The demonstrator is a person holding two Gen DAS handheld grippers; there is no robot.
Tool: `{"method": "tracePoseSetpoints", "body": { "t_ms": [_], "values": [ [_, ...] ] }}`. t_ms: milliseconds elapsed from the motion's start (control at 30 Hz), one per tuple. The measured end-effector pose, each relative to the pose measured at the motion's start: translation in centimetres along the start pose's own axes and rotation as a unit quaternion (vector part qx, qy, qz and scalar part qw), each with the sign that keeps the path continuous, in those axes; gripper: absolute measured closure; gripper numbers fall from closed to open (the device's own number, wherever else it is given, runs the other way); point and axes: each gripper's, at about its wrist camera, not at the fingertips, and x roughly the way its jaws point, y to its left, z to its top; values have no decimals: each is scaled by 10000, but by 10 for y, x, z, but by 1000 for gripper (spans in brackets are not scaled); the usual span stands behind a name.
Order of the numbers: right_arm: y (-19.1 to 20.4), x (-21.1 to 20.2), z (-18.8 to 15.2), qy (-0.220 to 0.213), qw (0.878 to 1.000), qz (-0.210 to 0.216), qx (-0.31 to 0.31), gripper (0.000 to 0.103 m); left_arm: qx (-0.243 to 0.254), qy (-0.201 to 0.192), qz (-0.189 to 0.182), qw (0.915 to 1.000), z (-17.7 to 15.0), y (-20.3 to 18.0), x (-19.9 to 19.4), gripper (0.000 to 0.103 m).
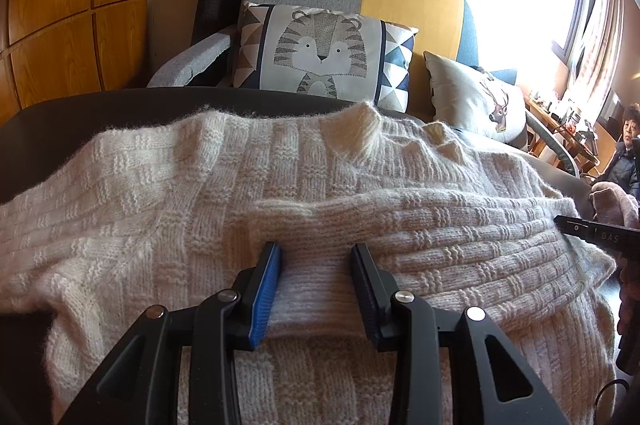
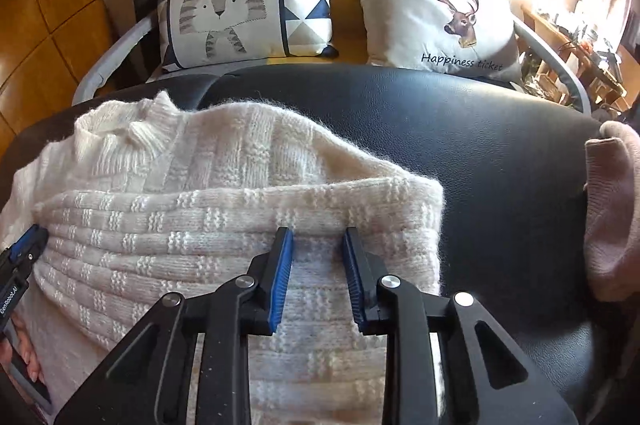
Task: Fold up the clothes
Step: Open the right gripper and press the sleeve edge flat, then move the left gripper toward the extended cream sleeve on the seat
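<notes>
Likely the folded sleeve could slide back off the cream sweater (image 1: 200, 193) on the black leather seat (image 2: 480, 145), since left gripper (image 1: 316, 253) and right gripper (image 2: 318, 237) both hover with jaws apart, gripping nothing.

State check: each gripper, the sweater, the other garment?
left gripper: open, jaws over the sweater's ribbed hem
right gripper: open, over the folded layer
white knit sweater: flat on black cushion, bottom part folded up
pink garment: bunched at the cushion's right edge
</notes>
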Motion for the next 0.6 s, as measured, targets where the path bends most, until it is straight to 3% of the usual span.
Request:
{"method": "tracePoseSetpoints", "body": {
  "t_ms": [167,267,367,433,600],
  "values": [
    [80,-28,-17,-344,9932,946,-592,75,1,21,8,10000,1,0,-1,66],
    [132,-19,-28,-256,9880,1146,-1005,75,-27,73,-14,10000,3,1,-2,66],
    [154,2,-40,-38,9892,1018,-1057,75,-161,166,-217,9995,6,8,-7,66],
    [156,4,-49,-356,9898,887,-1059,75,-284,232,-336,9988,7,18,-16,66],
    [164,2,-61,-706,9891,594,-1147,74,-983,-166,162,9949,14,88,-57,66]
  ]
}}
